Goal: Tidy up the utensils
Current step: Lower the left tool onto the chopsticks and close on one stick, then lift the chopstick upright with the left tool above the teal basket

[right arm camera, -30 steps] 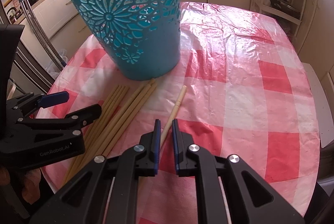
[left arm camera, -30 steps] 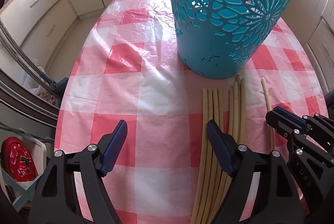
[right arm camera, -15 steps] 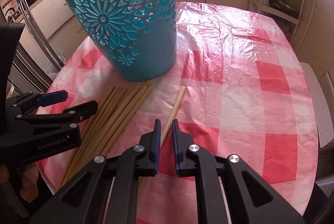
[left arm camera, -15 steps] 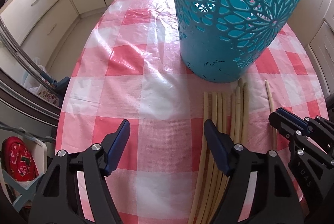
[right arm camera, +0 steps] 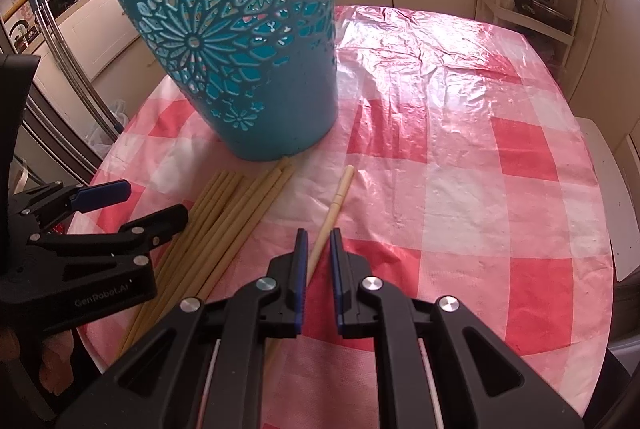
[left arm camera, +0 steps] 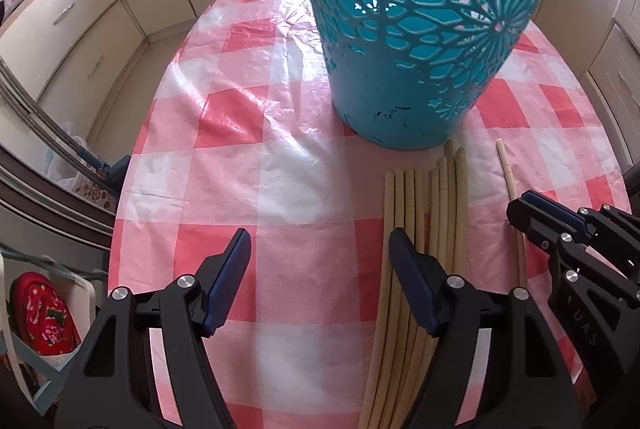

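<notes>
While the right tool (right arm camera: pixel 319 249) is closing narrowly around a single chopstick (right arm camera: pixel 338 195), with small gaps showing at both pads, the left tool (left arm camera: pixel 320 265) is hovering wide and holding nothing. Just beside it, the chopstick bundle (left arm camera: pixel 420 205) is lying on the checked desk (left arm camera: pixel 288 165), its tips nearly touching the teal basket (left arm camera: pixel 420 41) standing upright beyond.

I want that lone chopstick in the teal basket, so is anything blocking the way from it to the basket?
Nothing visible lies between the single chopstick and the teal basket. The chopstick bundle sits off to its left; the right gripper straddles the stick.
</notes>
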The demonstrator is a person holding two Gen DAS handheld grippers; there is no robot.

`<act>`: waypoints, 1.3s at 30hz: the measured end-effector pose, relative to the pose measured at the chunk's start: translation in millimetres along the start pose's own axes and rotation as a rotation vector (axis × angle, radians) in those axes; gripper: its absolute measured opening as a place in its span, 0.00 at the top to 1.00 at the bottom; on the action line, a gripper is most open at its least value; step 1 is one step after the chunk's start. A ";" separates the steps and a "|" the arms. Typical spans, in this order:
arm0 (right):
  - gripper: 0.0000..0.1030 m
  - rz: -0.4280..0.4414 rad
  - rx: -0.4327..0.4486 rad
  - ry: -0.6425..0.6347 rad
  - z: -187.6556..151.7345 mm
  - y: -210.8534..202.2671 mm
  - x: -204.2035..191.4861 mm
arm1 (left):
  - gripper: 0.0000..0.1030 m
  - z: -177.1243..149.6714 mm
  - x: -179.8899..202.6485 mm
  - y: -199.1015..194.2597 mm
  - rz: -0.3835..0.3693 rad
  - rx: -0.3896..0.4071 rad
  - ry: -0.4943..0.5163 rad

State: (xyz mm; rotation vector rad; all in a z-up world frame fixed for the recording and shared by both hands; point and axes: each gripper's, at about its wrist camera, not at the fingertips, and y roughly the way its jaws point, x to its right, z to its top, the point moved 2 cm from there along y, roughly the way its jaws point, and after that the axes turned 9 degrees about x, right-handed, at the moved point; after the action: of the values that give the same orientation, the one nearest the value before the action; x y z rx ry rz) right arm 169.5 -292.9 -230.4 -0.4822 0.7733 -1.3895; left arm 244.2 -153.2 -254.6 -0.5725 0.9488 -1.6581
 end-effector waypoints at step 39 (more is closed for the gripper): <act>0.89 0.033 -0.044 0.003 2.1 -0.6 3.6 | 0.95 22.4 -36.4 -51.4 -0.287 0.114 -0.097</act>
State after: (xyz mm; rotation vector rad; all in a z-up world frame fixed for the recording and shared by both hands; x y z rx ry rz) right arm 170.6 -296.8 -229.3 -0.4994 0.8125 -1.3449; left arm 243.1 -120.5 -196.3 -0.7301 0.7214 -1.9069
